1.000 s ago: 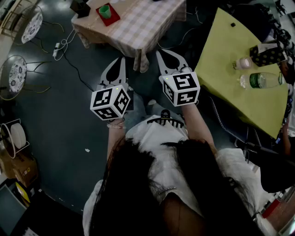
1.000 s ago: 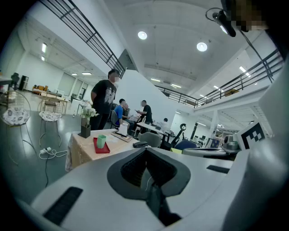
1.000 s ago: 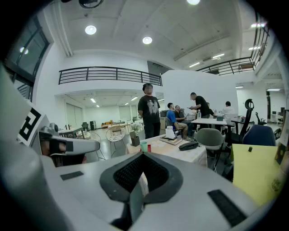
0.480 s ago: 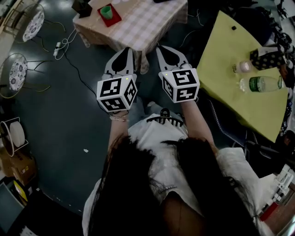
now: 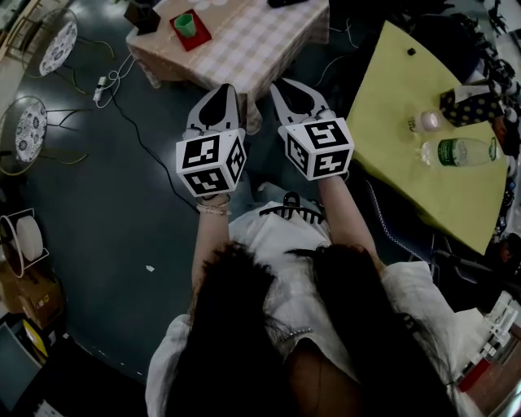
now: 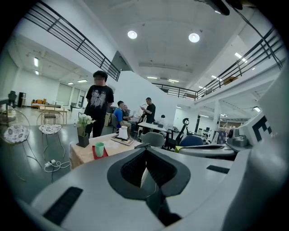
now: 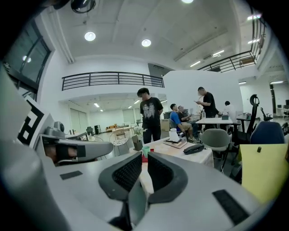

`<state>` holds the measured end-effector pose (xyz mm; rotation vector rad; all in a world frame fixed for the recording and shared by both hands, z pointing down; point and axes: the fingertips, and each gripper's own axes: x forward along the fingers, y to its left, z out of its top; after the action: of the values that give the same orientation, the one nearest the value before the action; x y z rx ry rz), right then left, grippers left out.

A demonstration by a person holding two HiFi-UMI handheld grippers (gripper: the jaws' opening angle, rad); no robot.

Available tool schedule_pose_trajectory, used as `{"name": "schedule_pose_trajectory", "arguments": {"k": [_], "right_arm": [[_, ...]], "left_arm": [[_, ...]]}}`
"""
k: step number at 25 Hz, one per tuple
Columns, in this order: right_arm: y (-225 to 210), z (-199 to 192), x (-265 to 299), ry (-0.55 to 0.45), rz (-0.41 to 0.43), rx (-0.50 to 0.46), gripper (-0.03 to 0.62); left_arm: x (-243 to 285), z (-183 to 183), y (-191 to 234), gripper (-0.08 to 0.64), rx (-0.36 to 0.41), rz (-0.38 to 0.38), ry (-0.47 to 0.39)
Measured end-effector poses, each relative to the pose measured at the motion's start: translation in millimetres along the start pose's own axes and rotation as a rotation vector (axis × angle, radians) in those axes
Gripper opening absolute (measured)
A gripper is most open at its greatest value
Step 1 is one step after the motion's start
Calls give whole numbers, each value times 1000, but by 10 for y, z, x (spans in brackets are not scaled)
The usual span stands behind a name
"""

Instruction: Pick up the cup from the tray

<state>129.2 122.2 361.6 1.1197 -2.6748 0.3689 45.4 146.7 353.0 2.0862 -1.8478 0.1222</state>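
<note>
A green cup (image 5: 186,22) stands on a small red tray (image 5: 198,35) at the far left corner of a checked table (image 5: 244,41). The left gripper view shows the cup (image 6: 99,149) and tray (image 6: 105,153) well ahead and left of the jaws. In the right gripper view the cup (image 7: 145,151) peeks just over the jaw tips. My left gripper (image 5: 218,91) and right gripper (image 5: 286,85) hang side by side in the air, short of the table's near edge. Both are shut, with nothing between the jaws.
A dark planter with flowers (image 6: 83,136) stands beside the tray, and a white pot (image 6: 123,132) sits farther back. A yellow table (image 5: 407,163) on the right carries a water bottle (image 5: 458,151). Cables (image 5: 114,81) and chairs (image 5: 28,130) lie left. People (image 6: 99,108) stand behind the table.
Both grippers have moved forward toward the checked table, the left one further, so that it now sits level with the right. Both stay shut.
</note>
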Motion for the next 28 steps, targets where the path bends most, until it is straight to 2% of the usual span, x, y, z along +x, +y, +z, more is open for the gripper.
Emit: {"name": "schedule_pose_trajectory", "arguments": {"k": [1,4,5,10,15,21,25,28], "right_arm": [[6,-4,23,4,10,-1,36],[53,4,101,10,67,4,263],[59,17,140,11,80,1,291],[9,124,426,-6,96,-39,330],[-23,272,922,5,116,-46,354],[-39,503,1641,7,112,-72,354],[37,608,2113,39,138,-84,354],[109,626,2428,64,151,-107,354]], "left_arm": [[20,-2,5,9,5,1,5],[97,9,37,8,1,3,12],[132,24,60,8,-2,4,10],[389,90,234,9,3,7,10],[736,228,593,8,-10,25,18],[1184,410,1198,9,15,56,52],[1446,558,1648,9,-22,70,59],[1629,650,1929,8,-22,68,63]]}}
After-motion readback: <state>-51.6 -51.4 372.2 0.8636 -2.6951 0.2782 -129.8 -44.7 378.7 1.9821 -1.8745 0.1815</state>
